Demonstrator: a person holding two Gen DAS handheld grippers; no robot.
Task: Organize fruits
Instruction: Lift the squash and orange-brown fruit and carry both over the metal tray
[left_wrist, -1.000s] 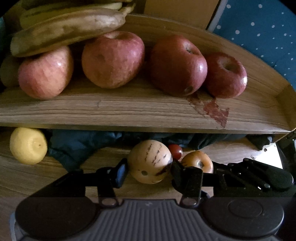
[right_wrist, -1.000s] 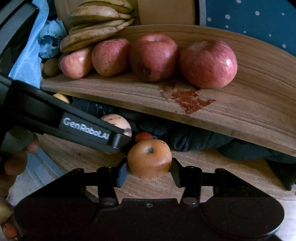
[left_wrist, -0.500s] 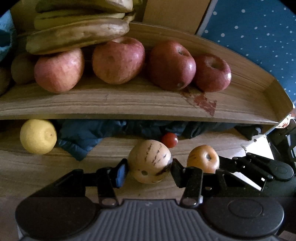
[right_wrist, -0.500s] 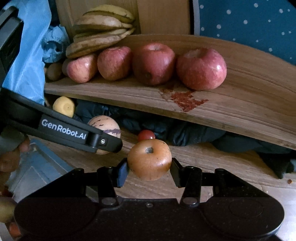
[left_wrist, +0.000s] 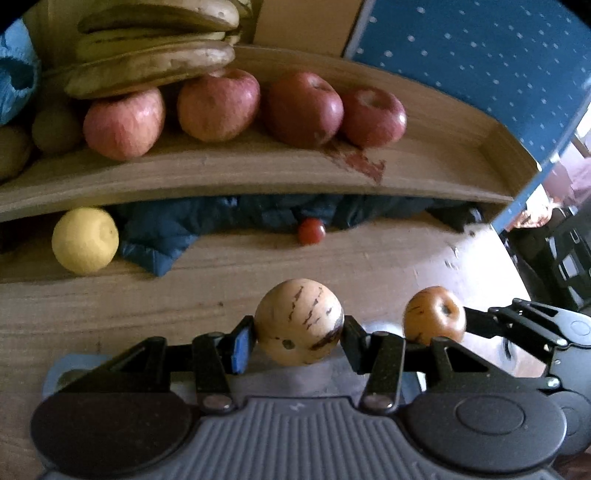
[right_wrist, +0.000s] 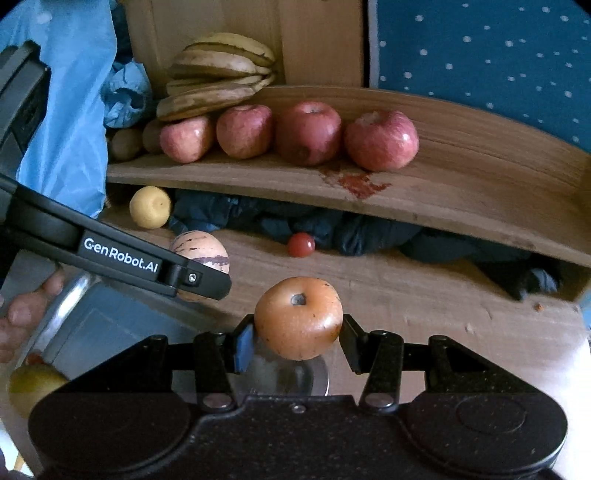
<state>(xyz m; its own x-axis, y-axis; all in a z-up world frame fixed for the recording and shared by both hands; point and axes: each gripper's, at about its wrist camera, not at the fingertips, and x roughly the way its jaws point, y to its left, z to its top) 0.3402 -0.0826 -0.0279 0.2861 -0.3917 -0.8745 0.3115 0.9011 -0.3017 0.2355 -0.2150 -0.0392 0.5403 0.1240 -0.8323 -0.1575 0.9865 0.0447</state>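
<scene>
The left gripper (left_wrist: 299, 332) squeezes a pale round striped fruit (left_wrist: 298, 321). The right gripper (right_wrist: 298, 332) squeezes a smooth round orange fruit (right_wrist: 298, 317). Ahead, four red apples (right_wrist: 306, 133) sit lined up on the wooden shelf (right_wrist: 461, 192); a yellow lemon (left_wrist: 85, 240) waits below.

One piece of text can be read: "GenRobot.AI" in white letters on the black side of the left gripper (right_wrist: 201, 267), which shows in the right wrist view as it reaches in from the left. The left wrist view carries no legible lettering; a small embossed mark on the grey ribbed housing at the bottom is too small to make out.
</scene>
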